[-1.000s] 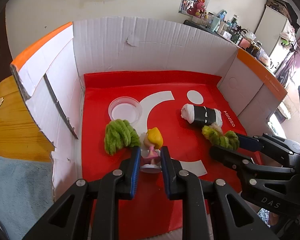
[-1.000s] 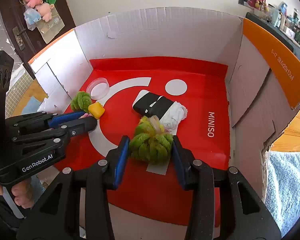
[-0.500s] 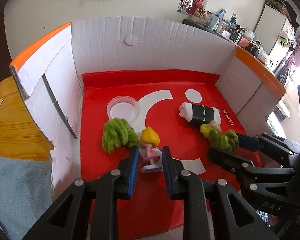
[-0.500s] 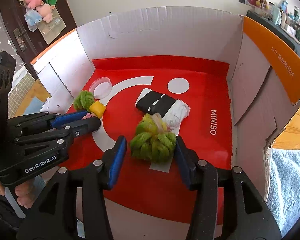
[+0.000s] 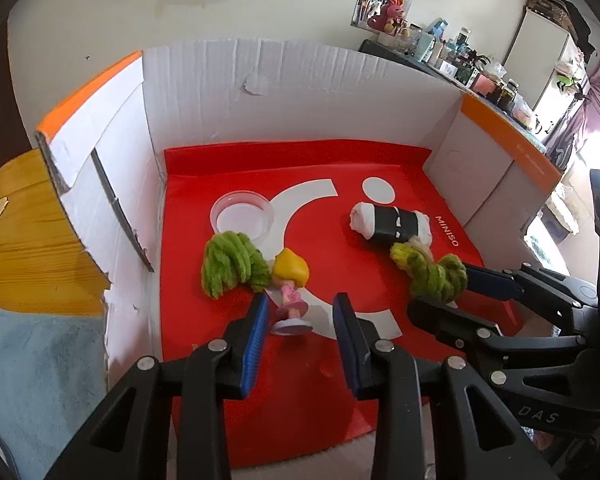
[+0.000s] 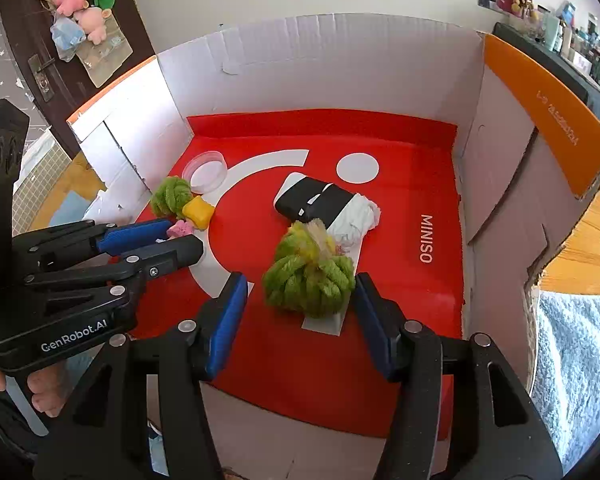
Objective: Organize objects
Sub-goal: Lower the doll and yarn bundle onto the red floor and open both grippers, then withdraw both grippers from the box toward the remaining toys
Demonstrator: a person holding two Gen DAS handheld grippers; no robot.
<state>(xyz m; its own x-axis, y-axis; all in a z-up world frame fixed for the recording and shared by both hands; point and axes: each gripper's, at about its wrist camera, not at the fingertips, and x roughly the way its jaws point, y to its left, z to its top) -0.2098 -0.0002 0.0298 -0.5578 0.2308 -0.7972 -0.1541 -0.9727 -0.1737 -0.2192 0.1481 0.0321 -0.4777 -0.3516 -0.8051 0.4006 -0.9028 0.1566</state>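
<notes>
Yellow-haired doll (image 5: 290, 292) lying beside green yarn bundle (image 5: 230, 262); second yarn bundle (image 6: 310, 276) against black-banded roll (image 6: 326, 206).

Past the box (image 5: 300, 80), a cluttered shelf (image 5: 460, 64) runs along the wall with a pink plush (image 5: 390, 14) on it. Left of the box lies a wooden tabletop (image 5: 24, 232) with a blue towel (image 5: 40, 360). A dark door (image 6: 80, 40) stands behind the box's left corner, soft toys (image 6: 80, 4) hanging on it.

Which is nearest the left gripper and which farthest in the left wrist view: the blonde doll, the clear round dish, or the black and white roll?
From the left gripper:
1. Blonde doll, lying between the open fingers.
2. Clear round dish, farther back, to the left.
3. Black and white roll, back and to the right.
</notes>
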